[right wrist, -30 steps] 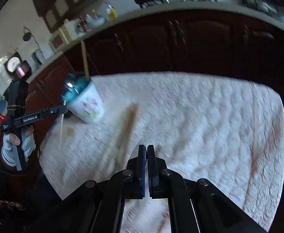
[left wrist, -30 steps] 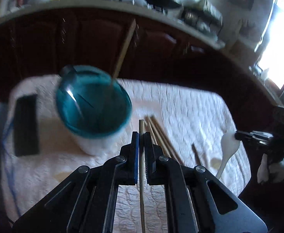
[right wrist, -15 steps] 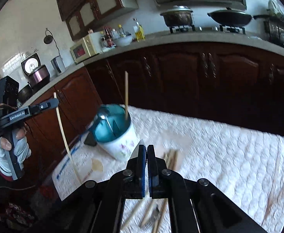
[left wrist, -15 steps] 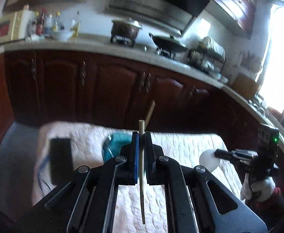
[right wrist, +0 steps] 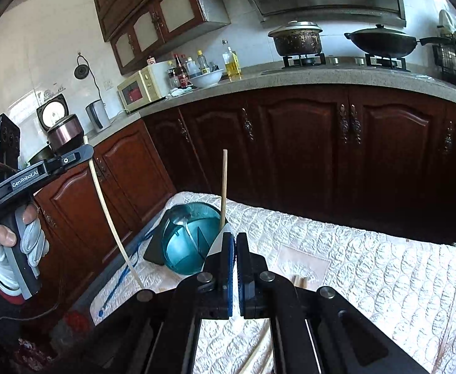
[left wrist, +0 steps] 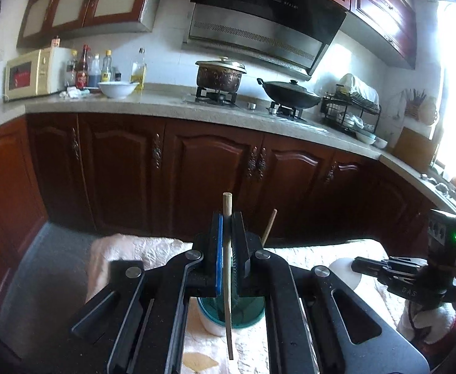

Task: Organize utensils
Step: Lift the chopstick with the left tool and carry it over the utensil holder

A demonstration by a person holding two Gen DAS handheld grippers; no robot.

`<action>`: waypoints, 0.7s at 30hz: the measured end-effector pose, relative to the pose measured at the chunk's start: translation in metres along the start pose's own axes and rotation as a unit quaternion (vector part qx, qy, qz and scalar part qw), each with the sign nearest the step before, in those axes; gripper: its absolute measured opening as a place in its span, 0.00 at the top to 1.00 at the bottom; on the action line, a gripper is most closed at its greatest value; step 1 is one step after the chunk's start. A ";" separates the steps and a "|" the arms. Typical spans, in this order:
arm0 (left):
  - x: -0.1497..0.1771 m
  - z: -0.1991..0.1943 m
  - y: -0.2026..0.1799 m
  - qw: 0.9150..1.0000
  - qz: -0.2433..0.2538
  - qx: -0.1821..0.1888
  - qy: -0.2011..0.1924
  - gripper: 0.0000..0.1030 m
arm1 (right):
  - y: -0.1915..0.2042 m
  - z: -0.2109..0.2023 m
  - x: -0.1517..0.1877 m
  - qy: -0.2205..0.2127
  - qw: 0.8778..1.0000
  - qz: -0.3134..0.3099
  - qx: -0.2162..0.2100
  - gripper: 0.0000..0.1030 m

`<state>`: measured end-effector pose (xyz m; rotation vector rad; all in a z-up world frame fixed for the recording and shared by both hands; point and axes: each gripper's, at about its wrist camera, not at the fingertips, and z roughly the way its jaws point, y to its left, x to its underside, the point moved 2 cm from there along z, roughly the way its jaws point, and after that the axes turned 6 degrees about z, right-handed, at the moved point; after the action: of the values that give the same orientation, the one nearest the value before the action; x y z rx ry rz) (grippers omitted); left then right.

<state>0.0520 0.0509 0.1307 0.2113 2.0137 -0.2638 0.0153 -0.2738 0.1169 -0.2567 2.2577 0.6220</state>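
Observation:
My left gripper (left wrist: 227, 218) is shut on a pale chopstick (left wrist: 228, 305) that hangs upright, its lower end over the cup (left wrist: 215, 324). The right wrist view shows this gripper (right wrist: 88, 152) raised left of the cup with the chopstick (right wrist: 112, 218) slanting down. The white cup with a teal insert (right wrist: 190, 249) stands on the quilted cloth and holds a metal spoon (right wrist: 181, 220) and one upright chopstick (right wrist: 224, 187). My right gripper (right wrist: 234, 240) is shut on a white spoon (left wrist: 341, 272), held above the table's right side. Loose chopsticks (right wrist: 299, 280) lie on the cloth.
A black flat slab (right wrist: 153, 254) and a blue cable (right wrist: 125, 277) lie left of the cup. The white quilted table (right wrist: 368, 265) stands in front of dark wood cabinets (right wrist: 305, 143). A gloved hand (right wrist: 6, 249) grips the left gripper's handle.
Both grippers have risen and tilted up, so the kitchen counter now fills the views. The left one carried its chopstick up over the cup; the right one lifted the white spoon.

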 end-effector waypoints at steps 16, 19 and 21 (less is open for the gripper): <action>-0.037 0.025 -0.003 0.998 0.028 -0.047 -0.040 0.96 | 0.010 0.018 -0.028 -0.027 0.999 0.001 0.024 0.99; -0.036 0.035 -0.008 0.996 0.037 -0.059 -0.051 0.96 | 0.018 0.028 -0.030 -0.032 0.999 -0.008 0.036 0.99; -0.031 0.044 -0.011 0.996 0.038 -0.061 -0.048 0.96 | 0.024 0.035 -0.031 -0.034 0.998 -0.018 0.044 0.99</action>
<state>0.1006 0.0276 0.1411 0.1947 1.9144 -0.0999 0.0500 -0.2354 0.1270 -0.2286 2.2049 0.5047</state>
